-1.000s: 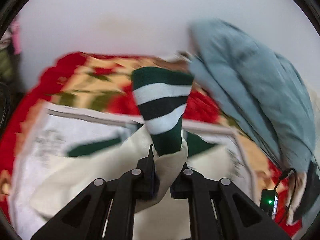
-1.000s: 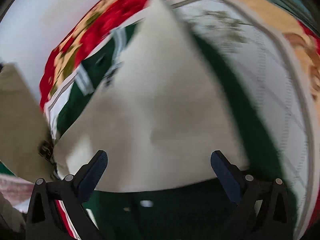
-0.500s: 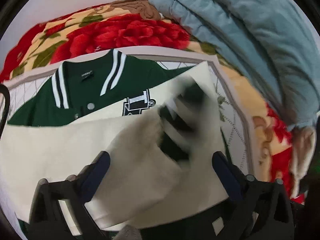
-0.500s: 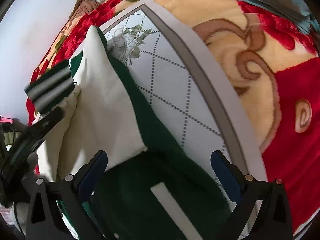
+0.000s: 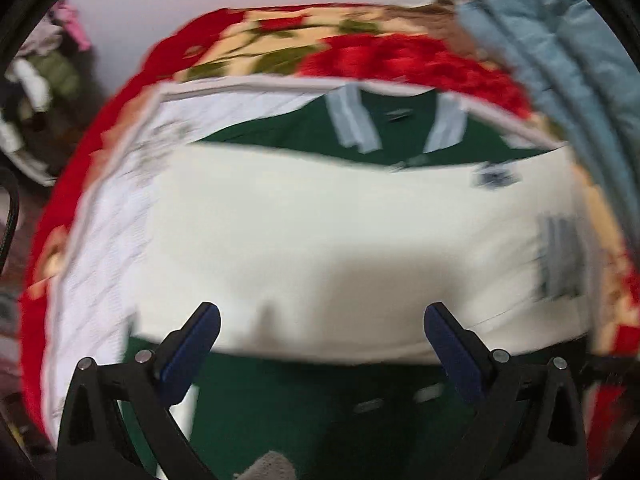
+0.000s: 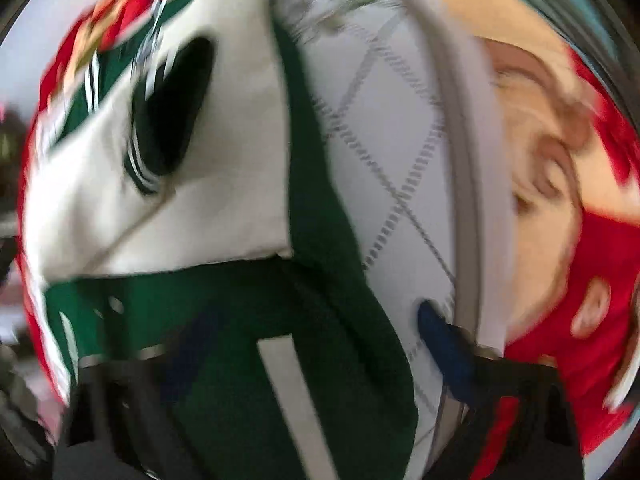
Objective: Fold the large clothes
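- Because both cream sleeves [image 5: 340, 248] are folded across its chest, the one green jacket [image 5: 400, 128] lies flat, collar far, hem [image 6: 280, 380] near, long axis running away from both grippers.
- The left gripper [image 5: 320, 344] hangs spread and empty over the middle.
- The right gripper [image 6: 316, 344], blurred, looks spread at the hem's right side, nearer the cloth.
- Beneath: one white quilted mat [image 6: 384, 160], one red floral blanket [image 5: 400, 60]; one blue garment [image 5: 560, 48] beside.

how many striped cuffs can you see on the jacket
1, the striped cuff at the right end of the cream sleeve folded across the jacket; the other sleeve's cuff may be hidden.
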`<state>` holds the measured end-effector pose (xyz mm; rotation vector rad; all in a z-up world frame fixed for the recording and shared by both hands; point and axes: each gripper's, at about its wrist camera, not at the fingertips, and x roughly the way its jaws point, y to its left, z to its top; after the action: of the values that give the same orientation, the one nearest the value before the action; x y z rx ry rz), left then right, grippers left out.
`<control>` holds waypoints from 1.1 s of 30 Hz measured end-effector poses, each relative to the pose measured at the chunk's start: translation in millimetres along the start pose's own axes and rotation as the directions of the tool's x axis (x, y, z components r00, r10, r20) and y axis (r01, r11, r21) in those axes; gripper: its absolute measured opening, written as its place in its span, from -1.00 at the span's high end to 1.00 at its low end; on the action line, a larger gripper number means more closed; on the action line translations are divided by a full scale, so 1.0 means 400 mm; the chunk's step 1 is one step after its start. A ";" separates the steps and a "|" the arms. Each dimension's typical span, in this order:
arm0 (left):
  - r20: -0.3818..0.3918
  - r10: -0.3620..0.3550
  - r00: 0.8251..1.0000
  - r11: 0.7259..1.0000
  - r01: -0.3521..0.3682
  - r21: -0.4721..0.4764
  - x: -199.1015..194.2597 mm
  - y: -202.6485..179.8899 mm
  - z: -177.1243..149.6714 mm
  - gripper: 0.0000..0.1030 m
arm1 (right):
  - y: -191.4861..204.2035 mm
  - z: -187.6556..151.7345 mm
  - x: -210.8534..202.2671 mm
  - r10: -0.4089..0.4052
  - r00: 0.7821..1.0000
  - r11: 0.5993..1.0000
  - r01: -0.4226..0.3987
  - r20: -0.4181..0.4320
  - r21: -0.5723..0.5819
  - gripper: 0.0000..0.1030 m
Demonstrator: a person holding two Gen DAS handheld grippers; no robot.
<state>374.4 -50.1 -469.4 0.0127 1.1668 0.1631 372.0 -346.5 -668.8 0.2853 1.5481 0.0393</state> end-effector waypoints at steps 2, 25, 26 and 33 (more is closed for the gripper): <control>-0.033 0.096 0.995 0.995 -0.097 -0.011 0.034 0.056 -0.037 -0.99 | -0.023 0.025 0.014 -0.020 1.000 0.997 0.019 0.019 0.074 0.59; -0.200 0.408 0.891 0.890 -0.437 -0.129 0.269 0.413 -0.076 -1.00 | -0.143 0.018 0.050 0.289 0.955 0.854 -0.290 0.068 0.432 0.62; -0.202 0.411 0.889 0.887 -0.441 -0.136 0.274 0.422 -0.067 -1.00 | -0.138 0.018 0.052 0.338 0.939 0.831 -0.332 0.070 0.445 0.62; -0.171 0.463 0.870 0.873 -0.481 -0.082 0.291 0.434 -0.029 -1.00 | -0.001 0.061 0.021 0.052 0.999 0.983 -0.054 0.013 0.176 0.37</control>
<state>387.4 136.1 -563.9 0.1843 1.2827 0.6820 396.5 -349.1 -677.1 0.4667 1.5382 -0.0577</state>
